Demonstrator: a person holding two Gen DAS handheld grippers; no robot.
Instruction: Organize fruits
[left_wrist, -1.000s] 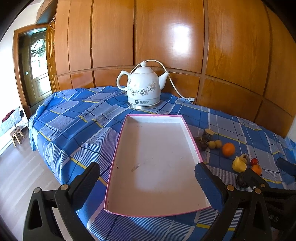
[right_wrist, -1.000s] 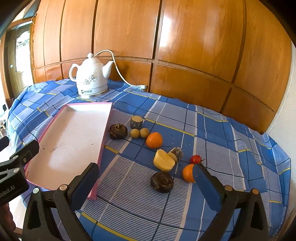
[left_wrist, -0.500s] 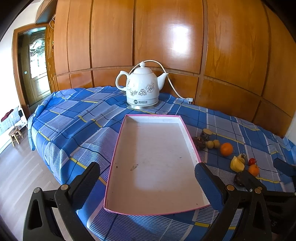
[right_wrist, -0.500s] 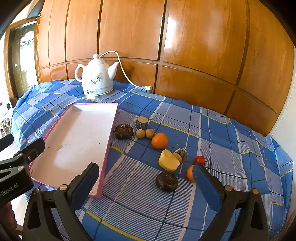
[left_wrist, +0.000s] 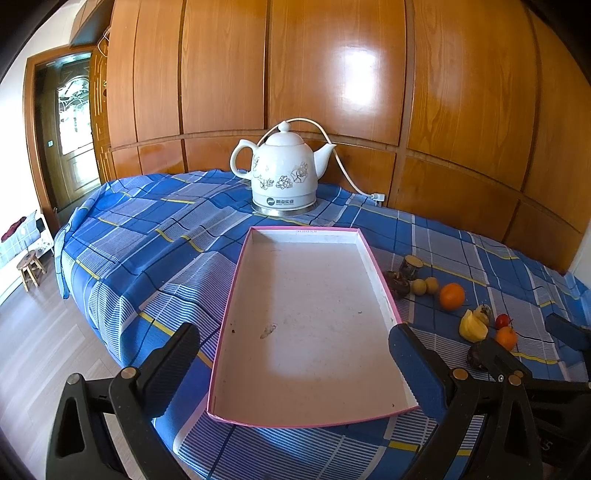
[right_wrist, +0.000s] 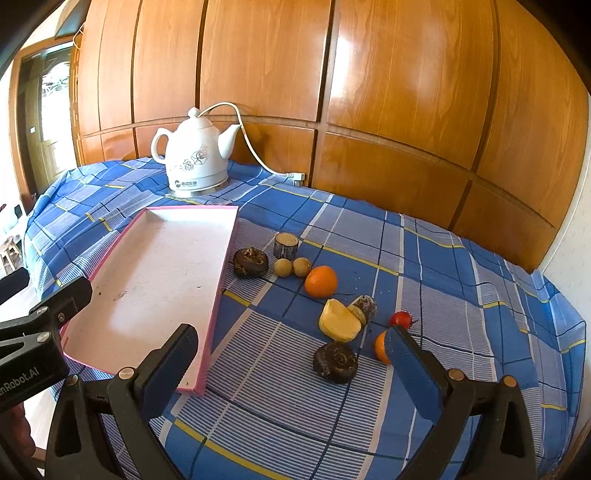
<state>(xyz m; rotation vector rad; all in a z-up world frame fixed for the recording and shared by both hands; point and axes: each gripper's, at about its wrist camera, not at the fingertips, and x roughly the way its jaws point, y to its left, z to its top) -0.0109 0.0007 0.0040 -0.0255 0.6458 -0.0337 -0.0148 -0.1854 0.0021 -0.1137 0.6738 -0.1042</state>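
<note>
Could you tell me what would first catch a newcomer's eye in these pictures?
Probably the white kettle at the back of the blue checked cloth, before the wood wall. Next, the empty pink-edged tray at the centre, and the fruits scattered to its right.

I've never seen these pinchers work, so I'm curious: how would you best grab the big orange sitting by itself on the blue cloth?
Probably from above, jaws closing across the widest part of the big orange. It is round, so any pair of opposite sides works, but the two small brown fruits sit close on its left and the yellow piece lies just in front. The open right gripper fits most easily coming straight down.
</note>
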